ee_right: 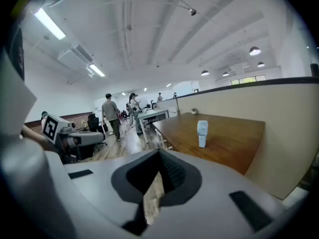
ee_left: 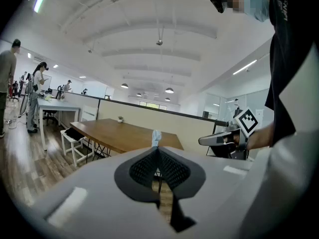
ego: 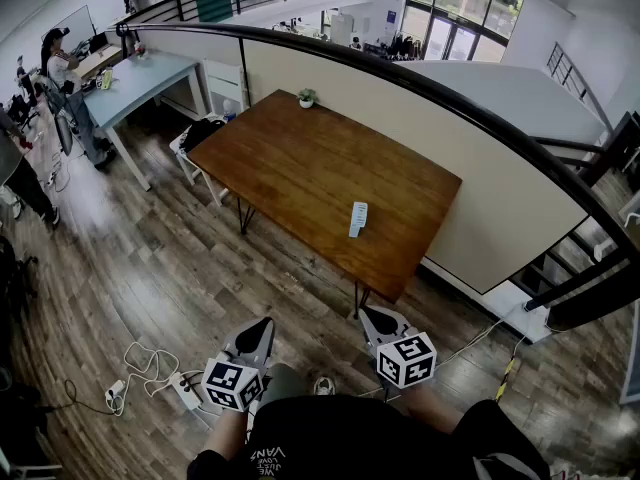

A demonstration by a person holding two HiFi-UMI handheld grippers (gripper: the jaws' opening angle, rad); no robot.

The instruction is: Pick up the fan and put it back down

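Far left: a person [ego: 58, 66] stands well away across the wood floor [ego: 130, 268].
Low left: a white power strip [ego: 186, 390] lies on the floor among loose cables.
Left claw [ego: 262, 326]: pinched fully together with nothing in it, it hovers off the near edge of the surface [ego: 290, 168] and tips slightly down.
Surface: it has a brown wooden top on thin dark legs, and most of it is bare.
Plant [ego: 307, 98]: this little potted one sits at the far corner of the surface.
Fan [ego: 358, 218]: small and white, it stands upright on the surface towards its near right end, well apart from both claws and untouched.
Right claw [ego: 372, 315]: its jaws are closed on nothing, and it is level with the left one, just short of the surface.
Right: a dark handrail [ego: 480, 118] curves over a cream wall [ego: 500, 198] just behind the surface.
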